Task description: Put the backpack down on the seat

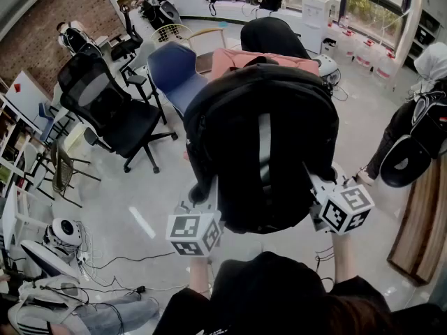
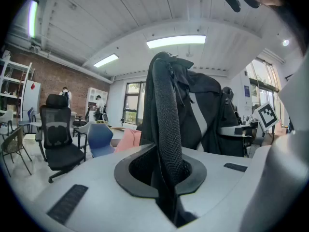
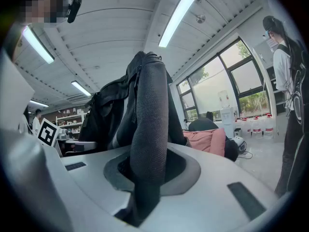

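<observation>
A black backpack (image 1: 262,152) hangs in the air in front of me, held up between both grippers by its padded mesh shoulder straps. My left gripper (image 1: 206,211) is shut on the left strap (image 2: 166,124), which runs up out of its jaws. My right gripper (image 1: 318,194) is shut on the right strap (image 3: 147,139) in the same way. Beyond and below the backpack stands a pink seat (image 1: 237,60); the backpack hides most of it. A blue chair (image 1: 171,72) stands to its left.
A black office chair (image 1: 108,110) stands at the left, a black chair (image 1: 269,33) behind the pink seat. A person (image 1: 419,117) with a bag stands at the right beside a wooden edge (image 1: 419,222). Cables and white devices (image 1: 59,236) lie on the floor at lower left.
</observation>
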A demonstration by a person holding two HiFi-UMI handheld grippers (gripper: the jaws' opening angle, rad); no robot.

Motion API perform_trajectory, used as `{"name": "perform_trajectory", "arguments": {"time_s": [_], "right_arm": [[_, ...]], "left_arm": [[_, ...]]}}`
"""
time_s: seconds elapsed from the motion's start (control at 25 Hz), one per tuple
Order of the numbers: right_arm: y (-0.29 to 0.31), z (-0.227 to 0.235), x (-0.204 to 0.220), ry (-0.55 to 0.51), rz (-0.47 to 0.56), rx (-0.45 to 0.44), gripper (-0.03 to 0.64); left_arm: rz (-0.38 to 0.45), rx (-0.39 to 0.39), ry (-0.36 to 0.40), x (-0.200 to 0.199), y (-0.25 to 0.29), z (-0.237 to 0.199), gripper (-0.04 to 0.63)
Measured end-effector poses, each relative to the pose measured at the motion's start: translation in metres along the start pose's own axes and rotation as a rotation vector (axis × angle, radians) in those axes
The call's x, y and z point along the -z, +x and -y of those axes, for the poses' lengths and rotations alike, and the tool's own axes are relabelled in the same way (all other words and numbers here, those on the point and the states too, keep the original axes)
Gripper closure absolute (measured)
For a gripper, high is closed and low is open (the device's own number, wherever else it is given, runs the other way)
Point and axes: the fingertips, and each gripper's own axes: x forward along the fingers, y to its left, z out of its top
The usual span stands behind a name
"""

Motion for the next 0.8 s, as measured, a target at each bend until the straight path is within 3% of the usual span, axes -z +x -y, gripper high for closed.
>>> {"name": "perform_trajectory", "arguments": {"time_s": [0.8], "right_arm": [[-0.006,-0.001,-0.015,0.005,-0.007,-0.056,0.554]], "left_arm": [[0.011,-0.063,-0.004,-0.014,-0.016,0.013,0.561]]}}
